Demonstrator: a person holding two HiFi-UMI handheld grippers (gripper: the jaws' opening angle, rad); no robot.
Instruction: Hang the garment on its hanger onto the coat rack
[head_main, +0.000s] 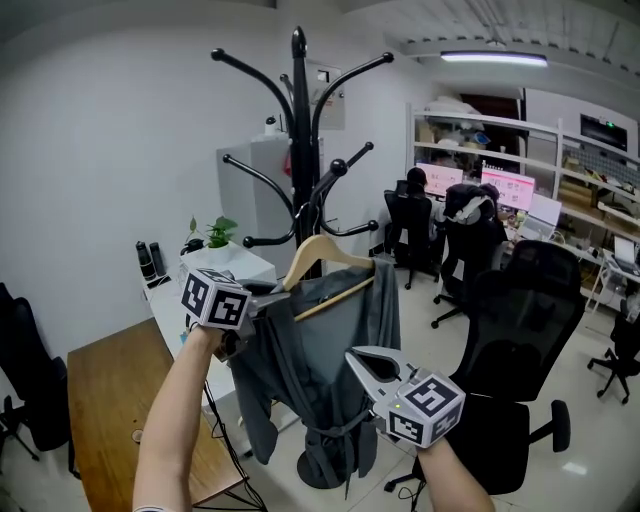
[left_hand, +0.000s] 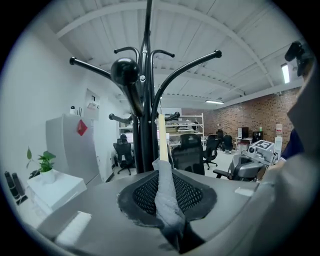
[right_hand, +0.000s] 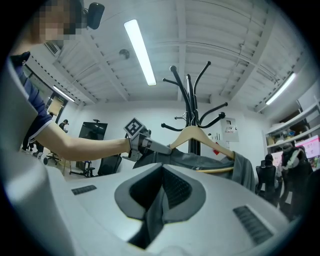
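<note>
In the head view, the hook of the hanger (head_main: 322, 252) is lost against the dark pole of the coat rack (head_main: 299, 120), so I cannot tell whether it sits on a peg. The garment (head_main: 330, 360) hides the rack's foot and the tips of my left tool (head_main: 270, 292). The wooden worktop (head_main: 100, 400) is cut off by the bottom edge. The far screens (head_main: 505, 188) are too small to read.

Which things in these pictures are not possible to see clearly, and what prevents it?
- Hook of the wooden hanger: head view and right gripper view, lost against the black coat rack, so whether it hangs there is unclear.
- Base of the coat rack: head view, hidden behind the grey garment.
- Content of the monitor screens: head view, too small to read.
</note>
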